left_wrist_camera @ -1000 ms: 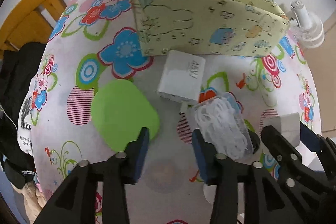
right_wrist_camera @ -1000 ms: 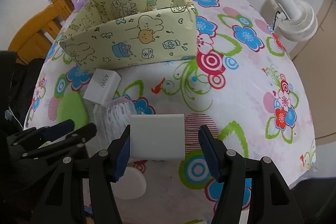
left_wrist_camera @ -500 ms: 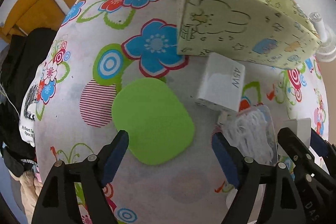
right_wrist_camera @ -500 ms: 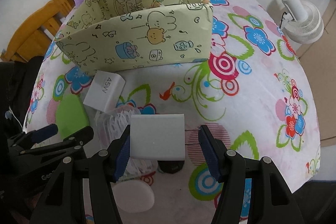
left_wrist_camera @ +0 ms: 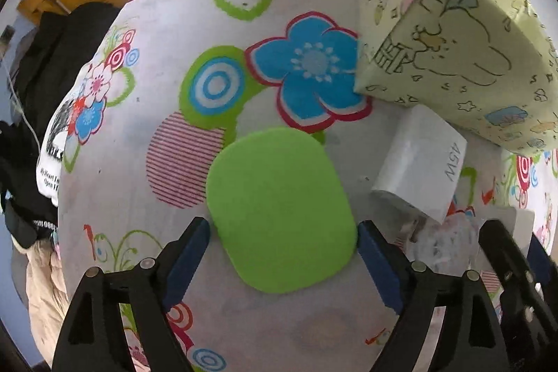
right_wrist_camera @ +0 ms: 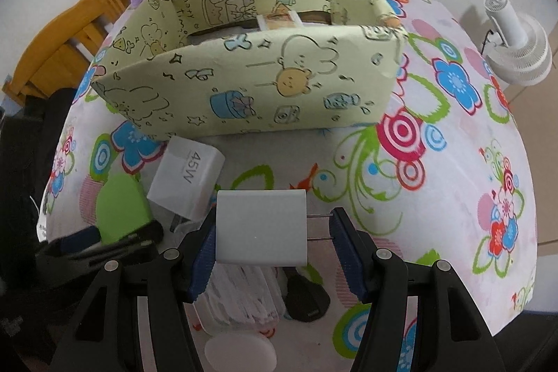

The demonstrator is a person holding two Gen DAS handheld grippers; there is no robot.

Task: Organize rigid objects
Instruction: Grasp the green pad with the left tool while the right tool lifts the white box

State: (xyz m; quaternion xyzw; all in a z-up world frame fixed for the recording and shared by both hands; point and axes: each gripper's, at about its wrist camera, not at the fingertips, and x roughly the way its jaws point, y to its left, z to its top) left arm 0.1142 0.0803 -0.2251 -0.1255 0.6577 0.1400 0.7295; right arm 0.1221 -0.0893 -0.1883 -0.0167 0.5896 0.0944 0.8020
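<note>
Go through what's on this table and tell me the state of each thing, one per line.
Left tool: open, jaws just widened, straddling the green pad.
Green pad: flat on the tablecloth, not gripped.
Right tool: shut on the white plug.
White plug: held, prongs against one jaw.
45W charger: lying beside the box.
Box: open-topped, upright.

1. The right gripper (right_wrist_camera: 272,232) at lower centre clamps a white plug adapter (right_wrist_camera: 261,227), prongs against its right pad.
2. A yellow patterned box (right_wrist_camera: 258,86) fills the upper centre.
3. A white 45W charger (right_wrist_camera: 186,185) lies left of centre.
</note>
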